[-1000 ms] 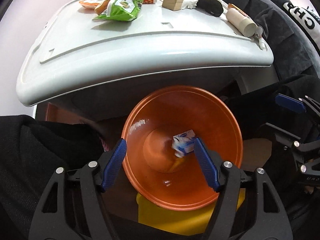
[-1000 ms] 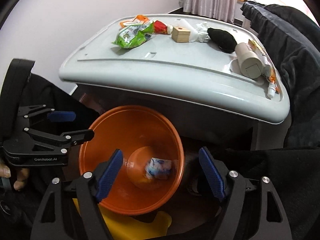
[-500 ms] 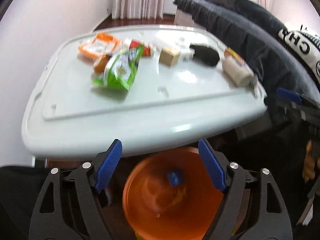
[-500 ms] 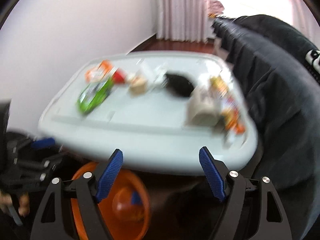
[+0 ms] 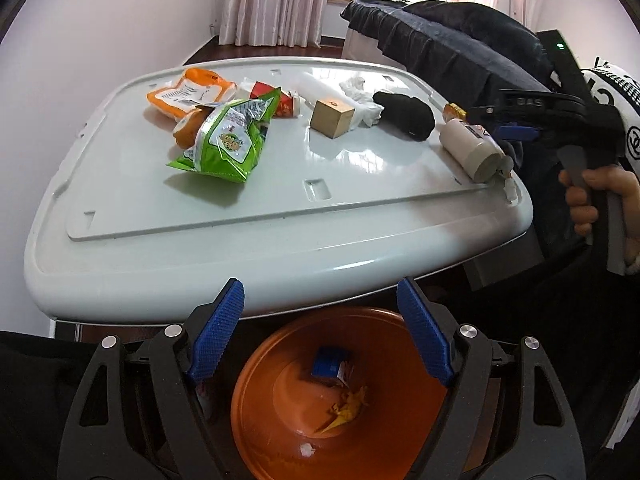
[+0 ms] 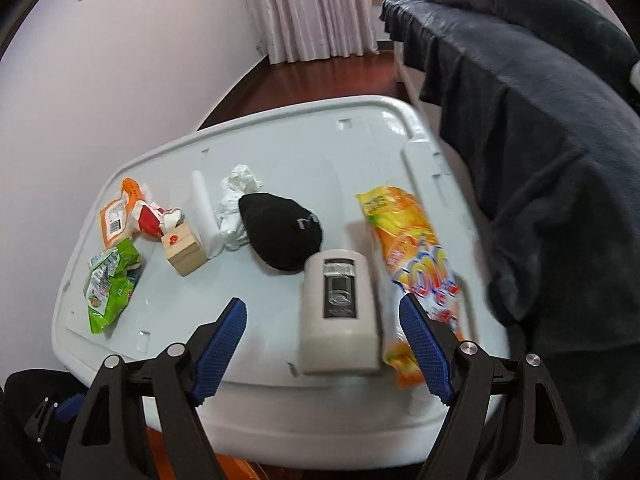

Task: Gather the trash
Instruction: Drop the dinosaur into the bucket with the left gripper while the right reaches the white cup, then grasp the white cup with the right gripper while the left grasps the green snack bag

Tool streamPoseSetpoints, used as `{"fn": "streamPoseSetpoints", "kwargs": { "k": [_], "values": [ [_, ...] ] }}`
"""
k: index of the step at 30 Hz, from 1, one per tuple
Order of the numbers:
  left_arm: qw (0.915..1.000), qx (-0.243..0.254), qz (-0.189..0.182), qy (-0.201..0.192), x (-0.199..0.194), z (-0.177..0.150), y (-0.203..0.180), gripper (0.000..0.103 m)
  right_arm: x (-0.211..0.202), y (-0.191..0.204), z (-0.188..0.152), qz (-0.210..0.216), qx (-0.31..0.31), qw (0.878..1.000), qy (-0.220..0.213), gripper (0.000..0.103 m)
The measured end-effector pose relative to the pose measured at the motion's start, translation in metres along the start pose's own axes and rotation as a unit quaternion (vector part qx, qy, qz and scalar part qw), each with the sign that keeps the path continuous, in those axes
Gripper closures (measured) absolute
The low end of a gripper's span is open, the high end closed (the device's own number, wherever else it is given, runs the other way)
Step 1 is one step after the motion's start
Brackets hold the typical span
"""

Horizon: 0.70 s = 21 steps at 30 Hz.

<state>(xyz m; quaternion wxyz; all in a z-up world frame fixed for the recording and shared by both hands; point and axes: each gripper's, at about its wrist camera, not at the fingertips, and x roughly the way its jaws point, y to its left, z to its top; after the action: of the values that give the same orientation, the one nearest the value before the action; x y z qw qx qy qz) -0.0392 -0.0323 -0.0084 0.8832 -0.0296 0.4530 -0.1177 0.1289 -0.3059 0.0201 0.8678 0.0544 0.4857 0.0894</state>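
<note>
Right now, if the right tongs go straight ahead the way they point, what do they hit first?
Most likely the white cylindrical container lying on the table: it sits between the open right tongs, nearest ahead. The orange snack bag lies just right of it. Depth is uncertain.

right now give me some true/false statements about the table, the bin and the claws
1. The orange bin already holds a small blue carton. True.
2. The right claw is shut on the white bottle. False: it is open, holding nothing, and the bottle lies on the table.
3. The wooden block sits inside the bin. False: it is on the table.
4. The green snack bag lies on the table. True.
5. The left claw is open and empty. True.
</note>
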Motion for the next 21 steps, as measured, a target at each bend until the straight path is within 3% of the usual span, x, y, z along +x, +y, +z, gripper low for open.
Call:
{"fn": "streamPoseSetpoints", "kwargs": {
  "k": [11,14,21],
  "values": [
    [0.9991,-0.034,-0.020,0.014,0.007,-0.001,0.010,0.026,0.043,0.007,0.010,-0.026,-0.025,0.998,0.053,0.027],
    [0.9991,-0.038,-0.015,0.012,0.006,-0.002,0.013,0.026,0.065,0.009,0.002,-0.030,-0.028,0.994,0.097,0.041],
    [0.9990,-0.043,-0.006,0.012,0.007,-0.002,0.016,0.026,0.067,0.021,-0.001,-0.062,-0.061,0.993,0.078,0.056]
  ]
}}
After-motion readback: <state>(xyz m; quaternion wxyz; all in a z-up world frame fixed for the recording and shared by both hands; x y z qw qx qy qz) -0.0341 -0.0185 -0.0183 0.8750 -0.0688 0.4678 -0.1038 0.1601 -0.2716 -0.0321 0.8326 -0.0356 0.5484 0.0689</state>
